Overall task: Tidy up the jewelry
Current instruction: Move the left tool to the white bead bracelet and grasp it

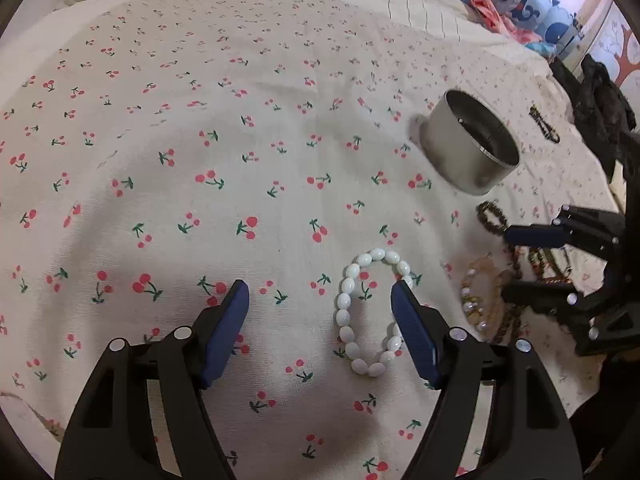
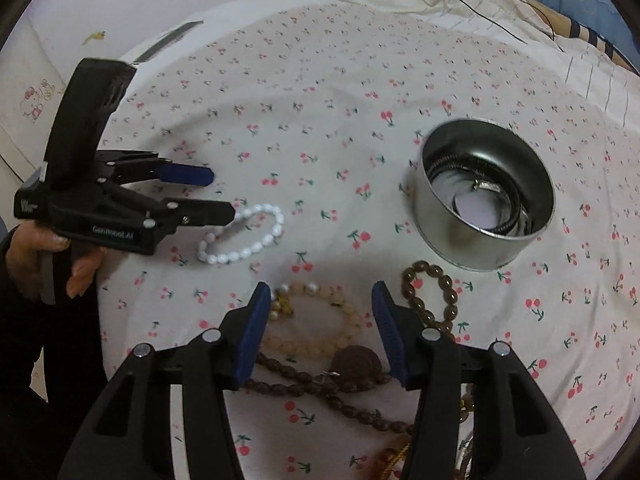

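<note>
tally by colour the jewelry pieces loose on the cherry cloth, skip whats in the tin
White oval-bead bracelet: 1
Amber-brown bead bracelet: 1
Pale beige bead bracelet: 1
Dark brown long bead strand: 1
Dark chain-like piece: 1
Total: 5, plus an uncountable tangle at the edge

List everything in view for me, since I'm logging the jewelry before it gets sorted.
white bead bracelet: one, white, flat on the cherry-print sheet
metal tin: one, silver, on the sheet, dark bands inside
brown bead bracelet: one, amber-brown, below the tin
pale bead bracelet: one, cream, between the right fingers
dark bead strand: one, dark brown, nearest the right camera
left gripper: open, over the white bracelet
right gripper: open, over the pale bracelet
</note>
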